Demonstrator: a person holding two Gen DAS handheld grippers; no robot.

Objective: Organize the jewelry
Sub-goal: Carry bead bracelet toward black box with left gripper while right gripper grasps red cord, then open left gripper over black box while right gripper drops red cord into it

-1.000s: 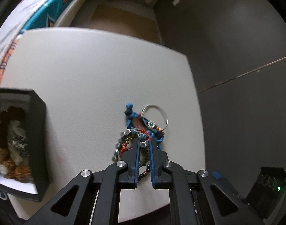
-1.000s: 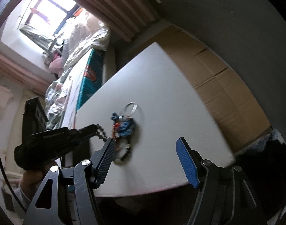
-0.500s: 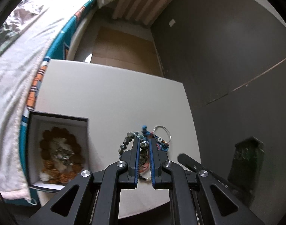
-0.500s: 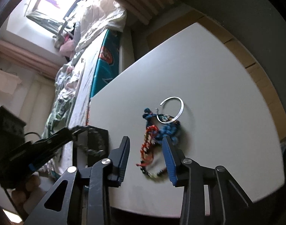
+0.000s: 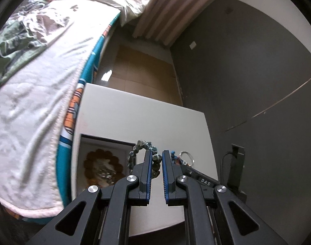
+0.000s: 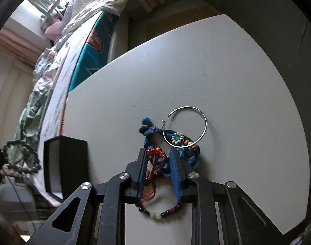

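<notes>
Grey-green stone beads: a chunky beaded bracelet [image 5: 144,153] is pinched between the blue-padded fingers of the left gripper [image 5: 155,159], lifted off the white tabletop [image 5: 135,118], its free loop drooping left over the rim of the open black jewelry box [image 5: 106,140]. Box already holds a ring of brown wooden beads [image 5: 103,164] with something silvery inside it.

Right gripper [image 6: 158,159] is low over the remaining pile. Its jaws are drawn in close around a red knotted cord bracelet [image 6: 156,156] and the blue braided cord bracelet [image 6: 188,153]. Grip looks made, but whether the pads are bearing on the cord or only flanking it I cannot confirm from this angle. A thin silver hoop [image 6: 186,125] overlaps the blue braid; a dark-and-pale beaded strand [image 6: 159,214] lies nearer the camera, partly under the fingers.

Risks:
- Pile is tangled. Lifting the red cord would likely drag the blue braid, and the hoop might come with it and drop.
- Left bracelet is held by a few beads only; a swing could snag the loop on the box wall or let it slip short of the opening.
</notes>
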